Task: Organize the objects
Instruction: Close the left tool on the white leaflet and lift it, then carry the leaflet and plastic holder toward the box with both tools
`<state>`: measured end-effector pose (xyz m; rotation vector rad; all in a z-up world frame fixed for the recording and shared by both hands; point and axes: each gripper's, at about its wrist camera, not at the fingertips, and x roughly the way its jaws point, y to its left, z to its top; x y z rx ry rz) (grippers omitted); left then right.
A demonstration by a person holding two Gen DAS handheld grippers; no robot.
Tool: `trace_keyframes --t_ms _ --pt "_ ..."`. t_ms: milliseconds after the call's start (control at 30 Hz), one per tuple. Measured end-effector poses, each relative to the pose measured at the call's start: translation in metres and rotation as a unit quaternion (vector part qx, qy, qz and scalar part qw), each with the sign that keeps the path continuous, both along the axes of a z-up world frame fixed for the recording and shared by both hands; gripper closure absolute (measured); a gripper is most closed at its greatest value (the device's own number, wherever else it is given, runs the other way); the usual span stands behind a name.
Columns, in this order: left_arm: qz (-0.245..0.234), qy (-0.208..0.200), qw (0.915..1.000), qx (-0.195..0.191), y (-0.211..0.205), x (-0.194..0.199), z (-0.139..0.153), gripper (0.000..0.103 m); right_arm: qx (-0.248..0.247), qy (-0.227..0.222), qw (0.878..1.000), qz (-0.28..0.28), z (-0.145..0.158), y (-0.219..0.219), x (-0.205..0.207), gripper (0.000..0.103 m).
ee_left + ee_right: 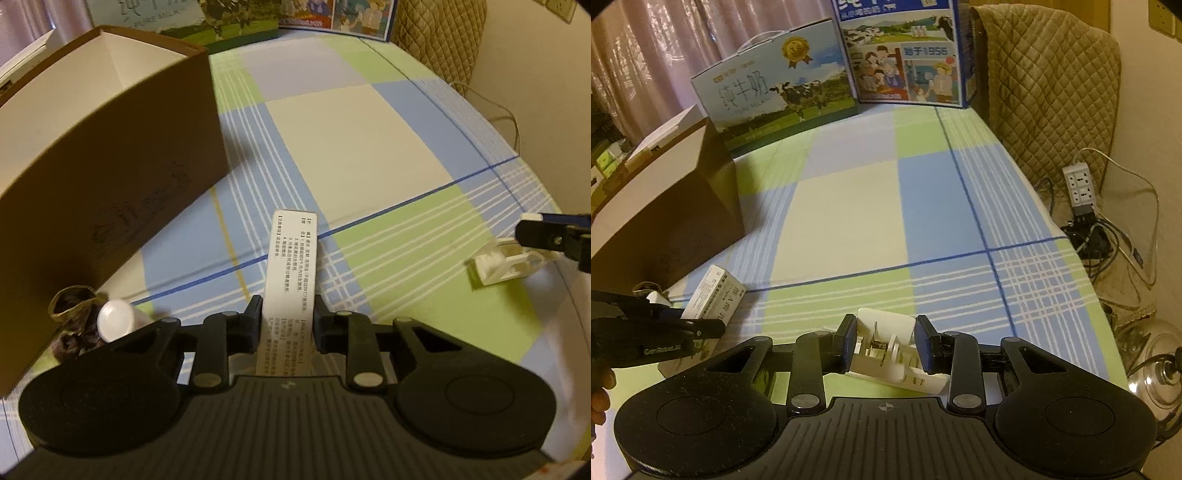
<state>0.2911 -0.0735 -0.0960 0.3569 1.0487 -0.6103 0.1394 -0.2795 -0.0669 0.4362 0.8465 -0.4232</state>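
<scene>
left gripper (284, 314) is clamping the narrow white printed box (290, 280) over the checked cloth (354, 147), beside the brown box (110, 177). right gripper (886, 343) is pinching the white plastic holder (886, 350) on the cloth.

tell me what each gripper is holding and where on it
Left gripper: shut on the white printed box, across its narrow sides near one end. Right gripper: shut on the white plastic clip, across its sides.

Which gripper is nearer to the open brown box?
Left. The left gripper, shut on a white printed carton, sits just beside the brown box. The right gripper, shut on a white plastic piece, is farther out across the checked cloth.
</scene>
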Motion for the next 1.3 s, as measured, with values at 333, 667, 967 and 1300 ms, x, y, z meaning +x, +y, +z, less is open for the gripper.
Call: trace_keyframes --t_ms 333,667,967,1300 --pt "0.056 -0.027 0.9969 -0.047 0.046 -0.013 0.050 0.081 0.012 -0.026 0.998 0.055 0.012 0.025 0.021 0.072" --pt "0.144 -0.070 0.9849 -0.065 0.110 -0.016 0.099 0.081 0.029 -0.071 0.986 0.150 0.041 0.067 0.061 0.072" --pt "0.202 -0.126 0.9690 -0.068 0.150 0.006 0.141 0.081 0.031 -0.136 0.961 0.239 0.083 0.104 0.129 0.072" --pt "0.216 -0.172 0.9582 -0.073 0.155 0.056 0.173 0.080 0.026 -0.174 0.947 0.271 0.111 0.115 0.214 0.072"
